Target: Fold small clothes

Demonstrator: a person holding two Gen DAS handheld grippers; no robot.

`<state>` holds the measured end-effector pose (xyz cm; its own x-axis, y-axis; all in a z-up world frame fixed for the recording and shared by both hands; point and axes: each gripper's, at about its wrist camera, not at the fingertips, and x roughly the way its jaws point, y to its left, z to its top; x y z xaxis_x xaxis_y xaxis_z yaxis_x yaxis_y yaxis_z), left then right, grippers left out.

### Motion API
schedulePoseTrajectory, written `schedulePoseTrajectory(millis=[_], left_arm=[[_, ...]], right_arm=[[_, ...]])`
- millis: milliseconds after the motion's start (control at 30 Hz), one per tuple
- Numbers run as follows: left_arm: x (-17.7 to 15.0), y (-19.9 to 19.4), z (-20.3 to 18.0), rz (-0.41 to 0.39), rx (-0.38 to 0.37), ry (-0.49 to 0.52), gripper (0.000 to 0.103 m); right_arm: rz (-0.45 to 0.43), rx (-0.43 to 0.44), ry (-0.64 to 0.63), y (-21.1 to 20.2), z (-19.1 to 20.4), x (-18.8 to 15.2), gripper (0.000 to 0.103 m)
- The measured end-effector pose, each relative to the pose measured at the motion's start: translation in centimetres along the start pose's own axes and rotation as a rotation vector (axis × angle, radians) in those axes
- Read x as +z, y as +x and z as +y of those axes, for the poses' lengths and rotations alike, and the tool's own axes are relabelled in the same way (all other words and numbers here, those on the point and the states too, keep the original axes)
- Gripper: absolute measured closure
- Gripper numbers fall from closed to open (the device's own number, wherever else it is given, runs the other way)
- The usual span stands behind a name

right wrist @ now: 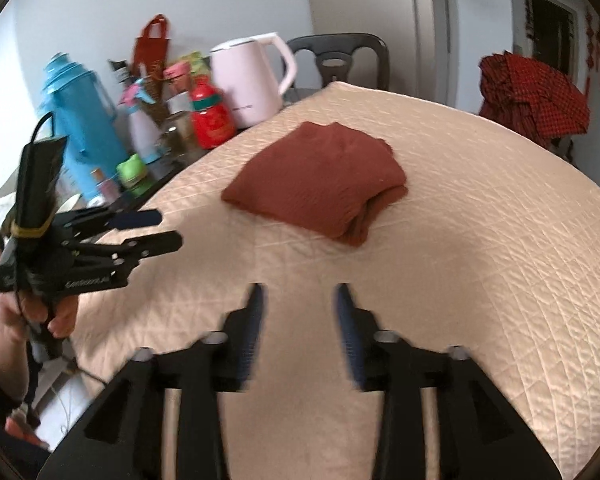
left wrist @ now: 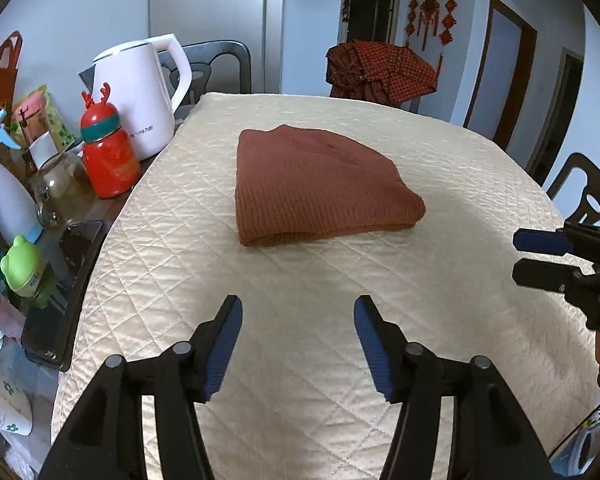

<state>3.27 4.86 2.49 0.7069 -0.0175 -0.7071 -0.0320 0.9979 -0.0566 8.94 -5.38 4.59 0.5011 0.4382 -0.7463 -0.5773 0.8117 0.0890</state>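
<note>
A rust-brown knit garment (left wrist: 320, 184) lies folded into a compact stack on the cream quilted table cover (left wrist: 300, 320); it also shows in the right wrist view (right wrist: 320, 184). My left gripper (left wrist: 298, 312) is open and empty, held above the cover short of the garment's near edge. It shows from the side in the right wrist view (right wrist: 168, 228). My right gripper (right wrist: 300, 300) is open and empty, also back from the garment, and blurred. It shows at the right edge of the left wrist view (left wrist: 516, 252).
Along the table's left edge stand a white kettle (left wrist: 140, 100), a red bottle (left wrist: 108, 152), a spray bottle (left wrist: 4, 196), a glass jar (left wrist: 60, 184), a green frog bottle (left wrist: 24, 268) and a phone (left wrist: 60, 292). A blue thermos (right wrist: 80, 120) stands there too. A red checked cloth (left wrist: 380, 72) hangs on a far chair.
</note>
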Motion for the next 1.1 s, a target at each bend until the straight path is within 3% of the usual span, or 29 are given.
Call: schedulePoseTrajectory(millis=[167,400,733,1100], left_arm=[[-0.1,3.0,0.2,0.035,0.054,0.004,0.042],[0.1,5.6,2.2,0.080,0.110,-0.029,0.042],[0.0,6.2,2.4,0.092,0.078,-0.015,0.033],[0.1,6.5,2.4,0.097,0.074,-0.003,0.028]], right_arm=[[0.044,-0.056,0.042,4.3,-1.2,-0.5,0.054],[0.053,-0.131,0.042,7.0,-2.0,-0.2,0.054],[0.087,-0.170,0.036,7.8,-2.3,-0.7,0.053],[0.097,-0.171,0.024,8.3,-2.1,-0.3,0.044]])
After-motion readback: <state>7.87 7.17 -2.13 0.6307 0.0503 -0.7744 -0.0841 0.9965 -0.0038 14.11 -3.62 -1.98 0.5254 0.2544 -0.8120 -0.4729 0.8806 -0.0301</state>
